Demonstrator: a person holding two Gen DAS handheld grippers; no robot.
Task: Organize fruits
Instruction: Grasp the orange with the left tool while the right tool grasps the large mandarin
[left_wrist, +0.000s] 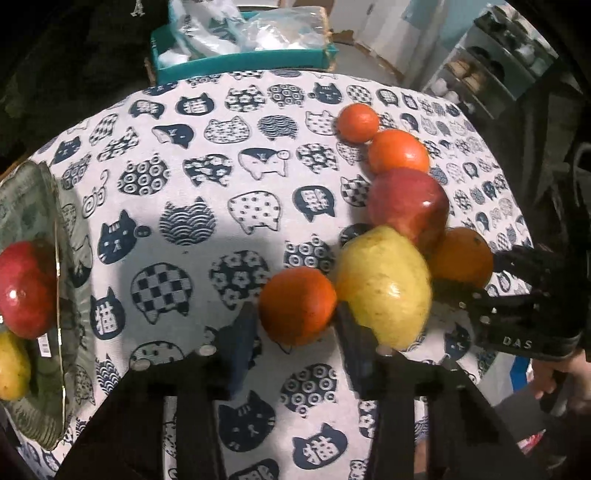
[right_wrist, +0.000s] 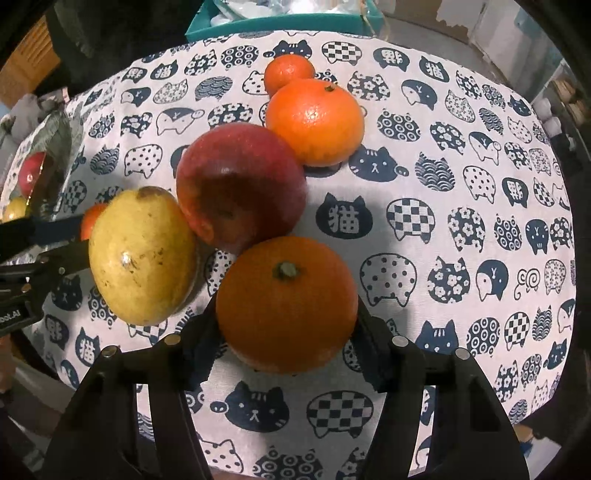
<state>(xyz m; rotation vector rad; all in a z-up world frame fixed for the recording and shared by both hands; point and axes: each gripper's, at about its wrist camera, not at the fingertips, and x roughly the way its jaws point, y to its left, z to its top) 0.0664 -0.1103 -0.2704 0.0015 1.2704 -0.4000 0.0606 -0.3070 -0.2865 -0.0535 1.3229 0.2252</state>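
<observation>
Grasp step: left gripper (left_wrist: 295, 325) was clamped on a small mandarin (left_wrist: 297, 304), right gripper (right_wrist: 286, 332) on a larger mandarin (right_wrist: 286, 302); lifting toward the glass dish (left_wrist: 44, 369) seemed next.

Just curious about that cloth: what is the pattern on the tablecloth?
Navy cat-head shapes on a white tablecloth, filled with checks, dots, flowers and waves; clearest in the right wrist view.

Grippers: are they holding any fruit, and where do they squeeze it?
Yes. The left gripper pinches a small orange by its two sides. The right gripper pinches a bigger orange by its sides, stem up.
</observation>
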